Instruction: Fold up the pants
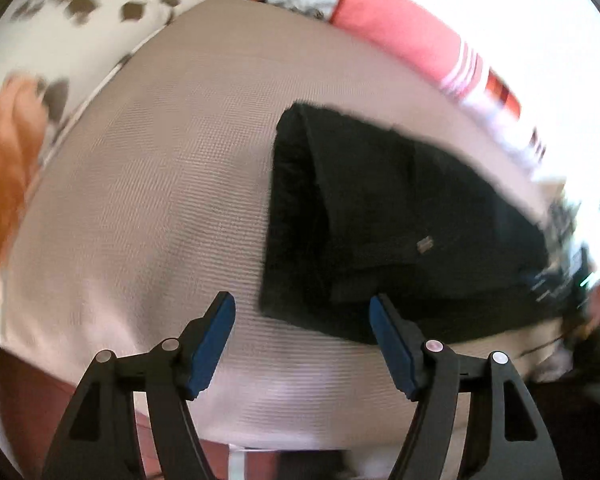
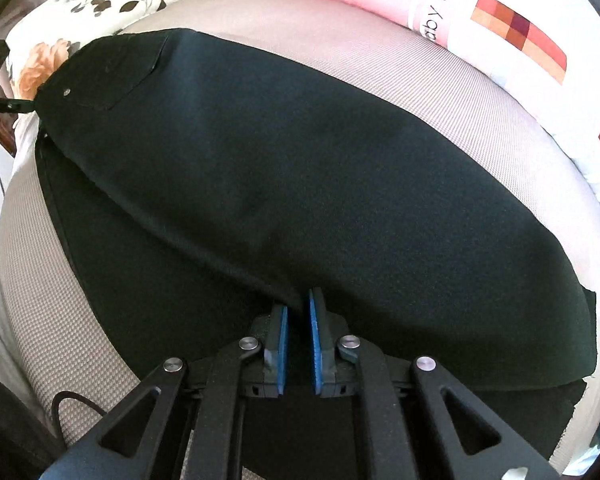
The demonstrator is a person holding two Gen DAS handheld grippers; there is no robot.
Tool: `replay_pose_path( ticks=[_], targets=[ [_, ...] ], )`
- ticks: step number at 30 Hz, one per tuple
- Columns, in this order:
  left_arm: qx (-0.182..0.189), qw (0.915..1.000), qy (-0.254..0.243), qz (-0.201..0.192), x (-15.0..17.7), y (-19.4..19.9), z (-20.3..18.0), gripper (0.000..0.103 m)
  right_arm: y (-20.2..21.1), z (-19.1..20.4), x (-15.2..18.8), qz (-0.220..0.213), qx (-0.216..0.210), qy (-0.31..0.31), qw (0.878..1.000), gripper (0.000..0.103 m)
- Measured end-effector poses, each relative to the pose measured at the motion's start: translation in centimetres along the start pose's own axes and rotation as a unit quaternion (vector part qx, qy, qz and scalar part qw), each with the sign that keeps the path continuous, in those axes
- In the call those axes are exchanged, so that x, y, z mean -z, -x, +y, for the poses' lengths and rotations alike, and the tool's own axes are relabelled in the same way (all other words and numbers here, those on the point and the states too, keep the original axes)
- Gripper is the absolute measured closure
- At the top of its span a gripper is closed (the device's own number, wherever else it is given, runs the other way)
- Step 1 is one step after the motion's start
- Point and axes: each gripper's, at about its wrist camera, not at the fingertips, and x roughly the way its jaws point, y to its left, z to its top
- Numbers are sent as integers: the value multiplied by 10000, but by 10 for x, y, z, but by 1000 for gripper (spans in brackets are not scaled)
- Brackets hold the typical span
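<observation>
- Beige woven bedding fills both views, and it is the surface you are working on.
- One pair of black pants lies spread across that bedding; from your right wrist camera it covers most of the middle, with one back pocket and one small metal stud at its far-left end.
- Your left wrist camera shows the same pants to the right of centre, folded over on themselves, with one small pale tag on the cloth.
- Your left gripper stands released: its two blue pads are spread wide, with bare bedding between them, and the right pad sits at the near edge of the pants.
- Your right gripper is clenched almost fully, its tips at a raised ridge of the black cloth; whether the fabric is actually pinched between the two blue pads, you cannot tell.
- One floral pillow with orange roses lies at the far left.
- One pink-and-white package lies at the far right, printed with partly cut-off lettering ending "aby" and a smaller word like "Mama", plus squares in orange and red.
</observation>
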Motion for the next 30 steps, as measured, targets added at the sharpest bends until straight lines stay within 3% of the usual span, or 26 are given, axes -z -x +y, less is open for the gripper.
replay_pose_path(
  ticks=[3, 6, 10, 12, 14, 15, 16, 20, 25, 30],
  targets=[
    [470, 9971, 592, -82, 4, 7, -5, 33, -1, -3, -2, -22, -22, -11, 10000, 94],
    [724, 9913, 1096, 81, 8, -2, -11, 37, 0, -4, -1, -41, -13, 12, 10000, 94],
    [692, 9828, 1681, 330, 8, -22, -9, 46, 2, -4, 1, -81, 5, -3, 10000, 94],
    [635, 9785, 1923, 383, 6, -33, -5, 53, 2, -4, 1, -99, 19, -17, 9999, 94],
    [701, 9747, 2095, 339, 2, -38, 0, 75, 4, -3, 2, -117, 39, -58, 9999, 94],
    [693, 9742, 2123, 308, 0, -38, 0, 78, 5, -3, 2, -115, 50, -74, 9999, 94],
    [681, 9757, 2068, 257, -3, -36, -2, 83, 7, -3, 2, -123, 99, -77, 9998, 95],
    [311, 9911, 1297, -10, -19, -22, -21, 84, 31, 5, 5, -256, 140, -85, 9995, 96],
    [4, 9969, 759, 189, -26, -28, -21, 84, 59, 21, 18, -268, -88, 22, 9996, 96],
    [-310, 9975, 449, 451, -24, -43, -15, 84, 49, 43, 36, 21, -233, 203, 9995, 96]
  ],
)
